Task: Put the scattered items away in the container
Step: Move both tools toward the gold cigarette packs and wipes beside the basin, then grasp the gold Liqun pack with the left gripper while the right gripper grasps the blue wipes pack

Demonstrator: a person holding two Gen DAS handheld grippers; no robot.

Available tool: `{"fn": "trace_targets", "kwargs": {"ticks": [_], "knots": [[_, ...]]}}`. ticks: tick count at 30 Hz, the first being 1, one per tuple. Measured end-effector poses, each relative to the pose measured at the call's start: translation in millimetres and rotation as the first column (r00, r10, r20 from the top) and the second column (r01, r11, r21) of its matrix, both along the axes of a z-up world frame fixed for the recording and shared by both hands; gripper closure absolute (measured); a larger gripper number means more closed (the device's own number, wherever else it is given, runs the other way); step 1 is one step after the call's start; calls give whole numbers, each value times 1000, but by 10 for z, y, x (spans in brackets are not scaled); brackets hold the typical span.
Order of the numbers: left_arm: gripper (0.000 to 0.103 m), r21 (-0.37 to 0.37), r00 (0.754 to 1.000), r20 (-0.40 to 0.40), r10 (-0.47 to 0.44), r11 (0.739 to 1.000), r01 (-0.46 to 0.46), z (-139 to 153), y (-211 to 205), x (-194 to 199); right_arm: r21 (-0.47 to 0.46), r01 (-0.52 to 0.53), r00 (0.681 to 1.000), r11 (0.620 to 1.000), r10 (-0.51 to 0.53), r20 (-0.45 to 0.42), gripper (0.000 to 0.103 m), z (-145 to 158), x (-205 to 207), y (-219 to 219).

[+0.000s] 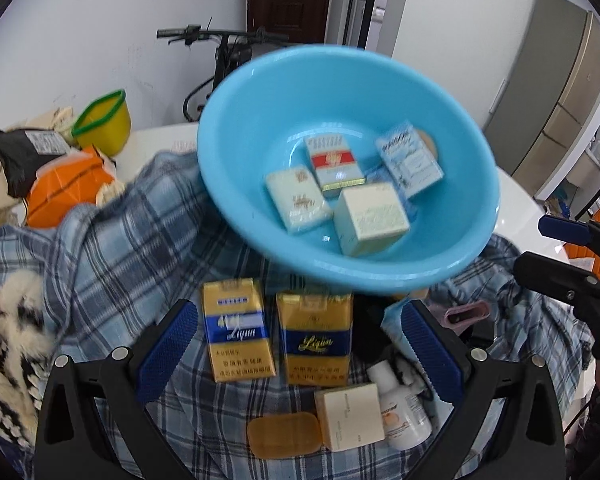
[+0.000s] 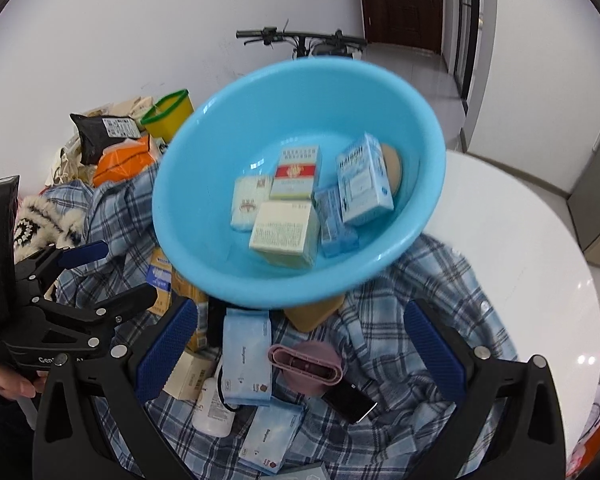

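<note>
on the far left a fuzzy black-and-white cloth (image 1: 4, 328) lies at the table edge, with a black bag (image 1: 24, 152), an orange pack (image 1: 66, 188) and a yellow tub (image 1: 106, 118) behind it by the wall

a plaid shirt (image 1: 120, 224) covers the middle of the white table (image 2: 540, 248), and the scattered things lie on it

the left gripper (image 1: 296, 348) hangs over the shirt with its jaws spread wide and nothing between the blue pads (image 1: 166, 350); below the gap lie two gold packs (image 1: 238, 330) side by side, then a tan soap (image 1: 284, 434), a cream box (image 1: 350, 416) and a white bottle (image 1: 404, 412) nearer the camera

the blue basin (image 1: 340, 92) sits tilted just beyond, blurred, its near rim over the shirt; inside are a white pack (image 1: 296, 200), a red-and-white pack (image 1: 332, 164), a cream cube box (image 1: 370, 218) and a pale blue box (image 1: 410, 158), all touching or nearly so

the right gripper (image 2: 300, 352) is also wide open and holds nothing; under it lie pale blue packets (image 2: 246, 360), a pink case (image 2: 308, 362) and a black device (image 2: 348, 400), with a tan block (image 2: 314, 314) tucked under the basin rim

in the right view a hand (image 2: 12, 384) grips the left tool at the lower left

a bike (image 2: 300, 42) stands against the wall behind, with a brown door (image 2: 400, 0) to the right
</note>
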State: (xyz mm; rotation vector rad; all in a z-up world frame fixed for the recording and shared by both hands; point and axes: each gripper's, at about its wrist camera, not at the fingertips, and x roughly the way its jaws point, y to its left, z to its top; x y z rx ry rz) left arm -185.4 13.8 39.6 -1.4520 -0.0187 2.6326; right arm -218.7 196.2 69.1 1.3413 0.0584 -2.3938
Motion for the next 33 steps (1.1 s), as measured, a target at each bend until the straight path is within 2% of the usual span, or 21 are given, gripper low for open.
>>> {"fn": "trace_targets", "kwargs": {"ticks": [3, 8, 12, 19, 24, 29, 33], "knots": [[0, -8, 1000, 1, -22, 1000, 22, -86, 55, 32, -6, 1, 999, 1000, -1, 32, 0, -135, 24, 1], [0, -87, 996, -37, -81, 993, 77, -159, 185, 111, -10, -7, 999, 1000, 7, 32, 0, -269, 127, 21], [0, -26, 994, -15, -113, 993, 112, -233, 174, 104, 2, -2, 1000, 1000, 1, 11, 0, -298, 180, 69], [0, -28, 996, -15, -90, 996, 89, -372, 177, -3, -19, 10, 999, 1000, -10, 31, 0, -375, 212, 137], [0, 40, 995, -26, -95, 995, 96, -452, 170, -155, -6, 0, 1000, 1000, 0, 29, 0, -418, 248, 125], [0, 11, 994, 18, -107, 994, 107, -625, 211, -318, -10, 0, 999, 1000, 1, 38, 0, -455, 256, 128], [1, -2, 992, 11, -128, 992, 128, -677, 240, -353, -16, 0, 999, 1000, 0, 41, 0, -466, 269, 151]]}}
